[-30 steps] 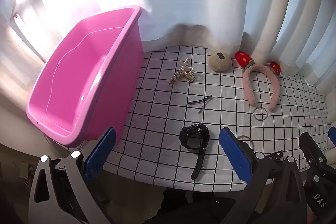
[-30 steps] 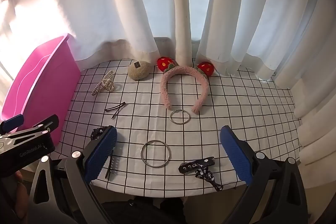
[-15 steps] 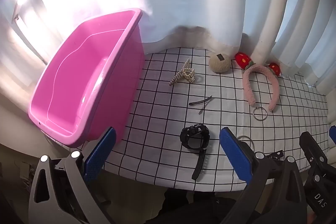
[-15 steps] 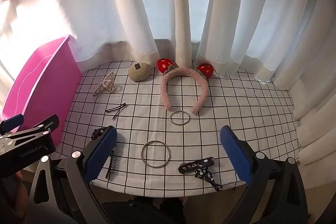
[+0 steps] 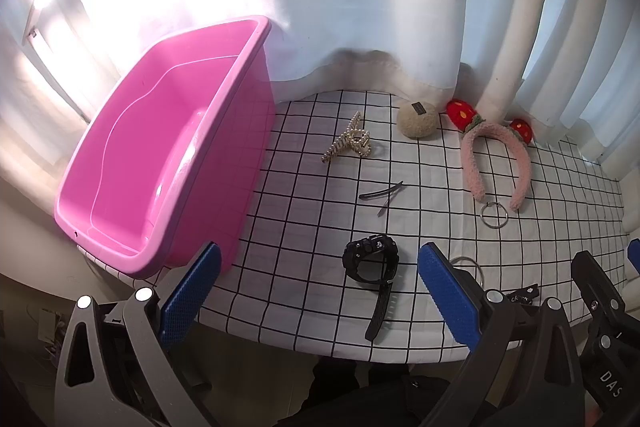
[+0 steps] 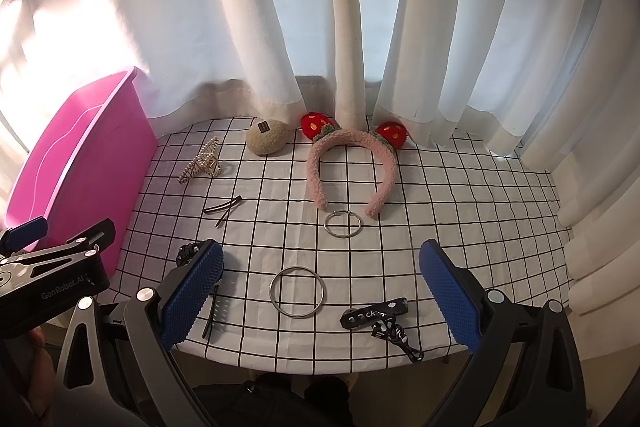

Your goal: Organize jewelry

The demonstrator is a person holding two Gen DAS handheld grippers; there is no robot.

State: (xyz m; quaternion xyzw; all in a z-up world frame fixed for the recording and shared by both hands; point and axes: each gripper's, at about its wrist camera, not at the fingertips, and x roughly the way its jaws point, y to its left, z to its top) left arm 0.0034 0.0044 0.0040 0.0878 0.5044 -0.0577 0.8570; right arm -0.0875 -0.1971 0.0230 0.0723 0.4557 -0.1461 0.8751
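A pink bin [image 5: 160, 163] stands at the table's left edge, also in the right wrist view [image 6: 76, 163]. On the checked cloth lie a black watch [image 5: 372, 263], black hairpins [image 5: 382, 193], a pearl claw clip [image 5: 348, 143], a beige plush clip [image 5: 417, 119], a pink strawberry headband [image 6: 352, 163], a small ring [image 6: 343, 224], a large ring [image 6: 297, 291] and a black strap [image 6: 376, 311]. My left gripper [image 5: 316, 291] is open and empty, just short of the watch. My right gripper [image 6: 320, 287] is open and empty above the large ring.
White curtains [image 6: 320, 7] hang behind the table and touch its far edge. The table's front edge [image 6: 320, 359] runs just ahead of both grippers. The left gripper's body [image 6: 52, 267] shows at the left of the right wrist view.
Both views have shifted only slightly; the left gripper has drifted a little. Nothing on the table has moved, and both grippers stay open.
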